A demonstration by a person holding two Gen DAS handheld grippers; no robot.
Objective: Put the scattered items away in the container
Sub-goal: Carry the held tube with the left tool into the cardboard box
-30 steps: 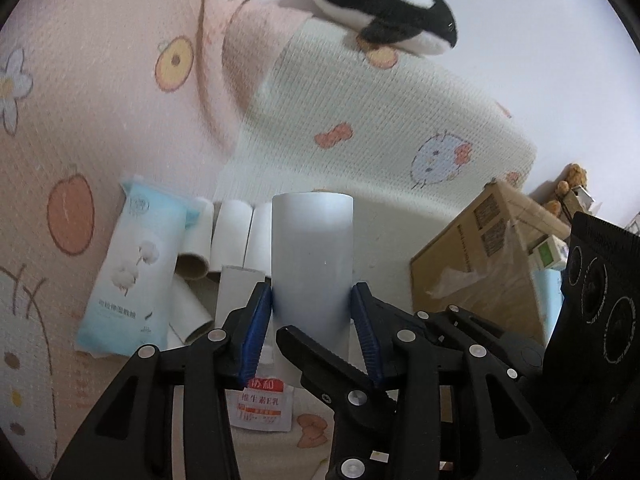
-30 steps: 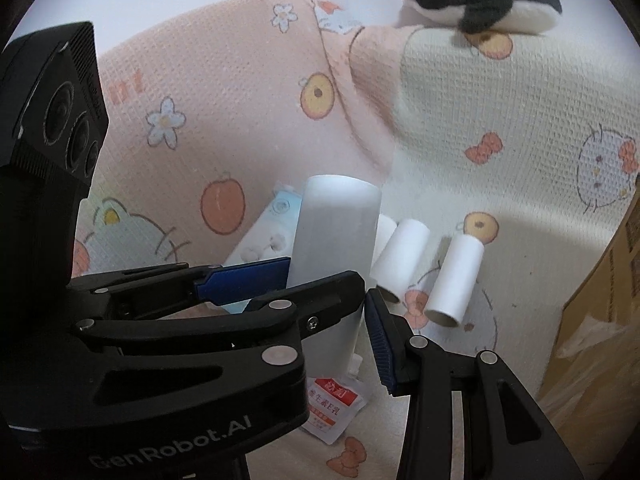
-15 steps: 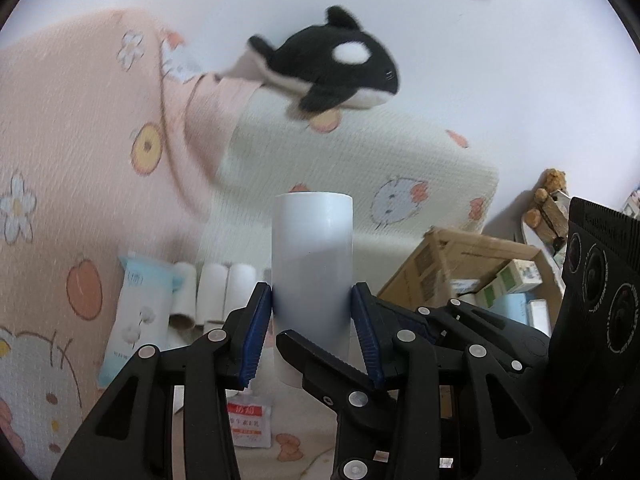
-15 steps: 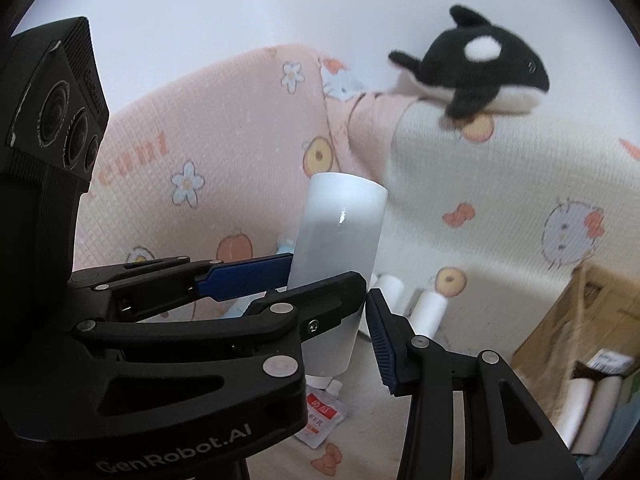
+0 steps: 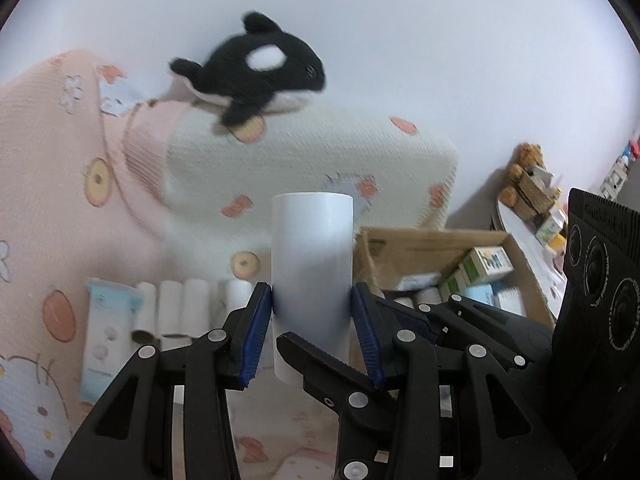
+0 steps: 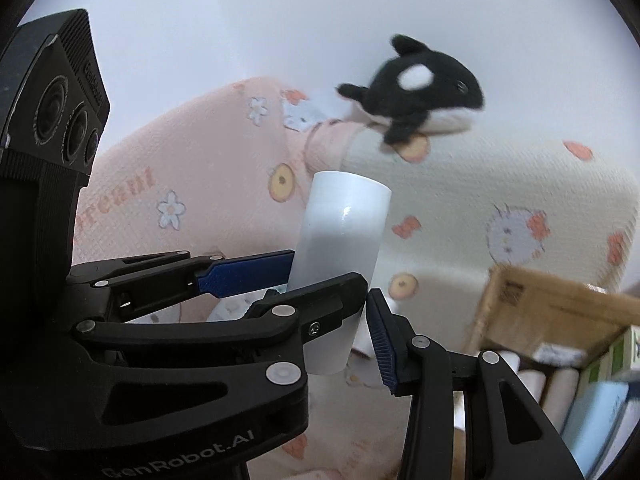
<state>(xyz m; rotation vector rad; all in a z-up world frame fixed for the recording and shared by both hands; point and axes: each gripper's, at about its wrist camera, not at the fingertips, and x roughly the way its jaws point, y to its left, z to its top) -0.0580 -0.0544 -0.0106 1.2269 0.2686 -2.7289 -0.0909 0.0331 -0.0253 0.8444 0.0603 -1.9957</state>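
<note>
My left gripper (image 5: 312, 312) is shut on a large white tube (image 5: 312, 264), held upright in the air; the tube shows in the right wrist view (image 6: 340, 256) too. My right gripper (image 6: 360, 320) is open and empty, close beside the tube, its fingers crossing the left gripper's. The cardboard box (image 5: 432, 240) lies to the right, holding small cartons and rolls; it also shows in the right wrist view (image 6: 540, 300). Several small white rolls (image 5: 184, 304) and a light blue tissue pack (image 5: 104, 336) lie on the patterned blanket at the left.
A black and white orca plush (image 5: 260, 72) sits on a blanket-covered backrest (image 5: 312, 168) against the white wall. A low round table (image 5: 524, 228) with a bear toy and small boxes stands at the far right.
Both grippers have risen and swung right with the tube. The box has come into fuller view and the rolls and tissue pack have dropped lower left.
</note>
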